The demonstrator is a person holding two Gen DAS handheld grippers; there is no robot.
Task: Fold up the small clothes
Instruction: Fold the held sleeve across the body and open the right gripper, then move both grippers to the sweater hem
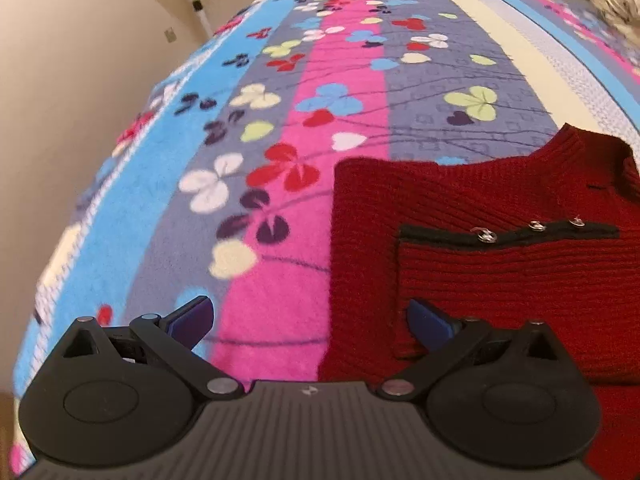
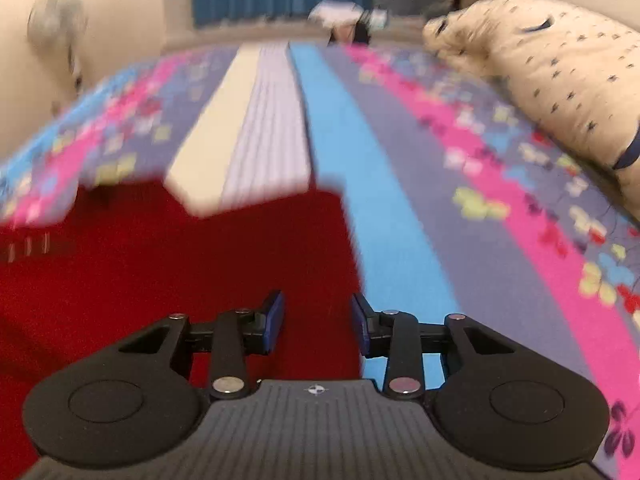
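Red sweater (image 1: 500, 272): flat on the bed's patterned blanket (image 1: 256, 208), collar away from the camera, black-trimmed sleeve with 3 metal buttons folded across its chest.
Left claw (image 1: 308, 320): spread wide over the sweater's left edge, holding nothing.
Right claw (image 2: 318, 320): partly spread over the sweater's right edge, nothing pinched.
Pillow (image 2: 552, 80): far right, apart.

Open blanket (image 1: 256, 184) left of the red sweater (image 1: 500, 272); a pillow (image 2: 560, 92) blocks the far right.
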